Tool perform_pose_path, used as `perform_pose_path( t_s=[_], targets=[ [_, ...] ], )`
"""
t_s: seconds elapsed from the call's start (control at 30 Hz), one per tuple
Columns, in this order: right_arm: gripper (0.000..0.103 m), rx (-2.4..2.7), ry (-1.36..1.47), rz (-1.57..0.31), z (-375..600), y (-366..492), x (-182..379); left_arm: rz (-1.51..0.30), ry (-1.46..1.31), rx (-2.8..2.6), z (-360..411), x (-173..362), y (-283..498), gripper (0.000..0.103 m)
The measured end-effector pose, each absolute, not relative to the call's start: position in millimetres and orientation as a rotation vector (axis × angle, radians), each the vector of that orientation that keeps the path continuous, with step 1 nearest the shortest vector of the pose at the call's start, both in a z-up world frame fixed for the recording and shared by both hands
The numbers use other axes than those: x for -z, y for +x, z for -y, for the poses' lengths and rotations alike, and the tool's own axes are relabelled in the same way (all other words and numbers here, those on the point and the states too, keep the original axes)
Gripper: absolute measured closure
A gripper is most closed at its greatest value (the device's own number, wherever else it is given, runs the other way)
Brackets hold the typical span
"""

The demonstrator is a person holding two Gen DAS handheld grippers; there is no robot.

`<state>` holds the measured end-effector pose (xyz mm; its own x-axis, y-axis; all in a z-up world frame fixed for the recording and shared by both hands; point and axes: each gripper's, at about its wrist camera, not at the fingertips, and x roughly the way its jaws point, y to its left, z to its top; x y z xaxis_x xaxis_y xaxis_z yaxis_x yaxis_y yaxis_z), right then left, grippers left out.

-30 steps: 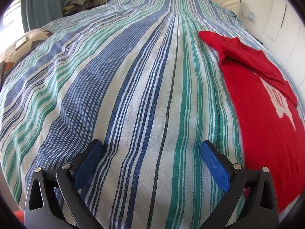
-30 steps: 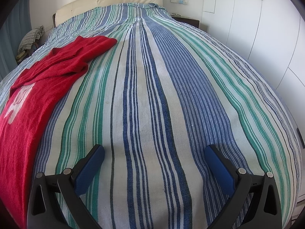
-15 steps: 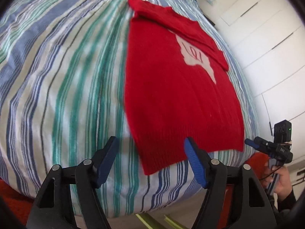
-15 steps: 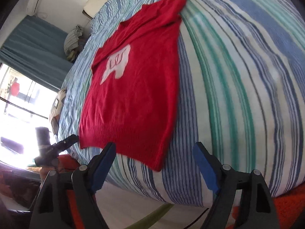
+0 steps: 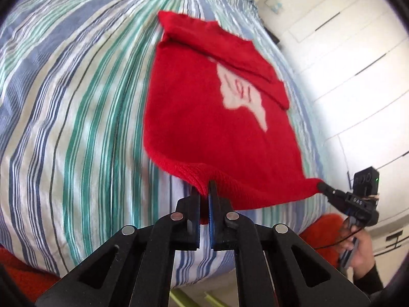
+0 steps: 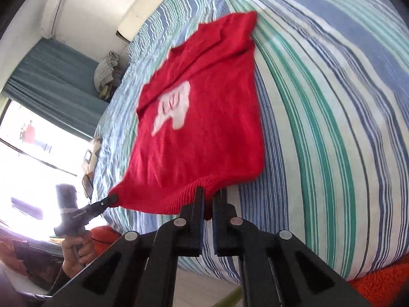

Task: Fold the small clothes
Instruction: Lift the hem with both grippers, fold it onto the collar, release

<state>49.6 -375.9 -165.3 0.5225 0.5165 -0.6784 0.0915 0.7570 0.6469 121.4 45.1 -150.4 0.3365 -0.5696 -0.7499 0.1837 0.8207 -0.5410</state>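
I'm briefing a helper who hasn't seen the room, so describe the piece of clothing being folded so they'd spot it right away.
Look at the bed with the blue, green and white striped cover; near its foot lies a red knit sweater. Its ribbed bottom hem is pinched by the left gripper and the right gripper. It is the only red garment there, with a white patch on its chest.

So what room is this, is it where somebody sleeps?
Most likely a bedroom: a big bed with a striped cover, a padded headboard, and teal curtains by the window.
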Motion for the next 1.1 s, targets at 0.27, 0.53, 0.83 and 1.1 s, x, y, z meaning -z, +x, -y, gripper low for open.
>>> perform_pose_path(
  t_s=[0.27,0.53,0.83,1.1],
  targets=[
    [0.098,-0.218,0.696,-0.790,398,170,122,-0.953,-0.447,0.447,-31,103,259,0.100],
    [0.098,-0.135,0.647,-0.784,423,311,132,-0.985,-0.380,0.350,8,121,395,0.100],
    [0.084,-0.100,0.732,-0.804,447,396,184,-1.046,-0.348,0.194,12,166,469,0.066],
    [0.067,-0.114,0.536,-0.754,444,381,146,-0.947,-0.400,0.157,-31,139,444,0.026]
  ],
)
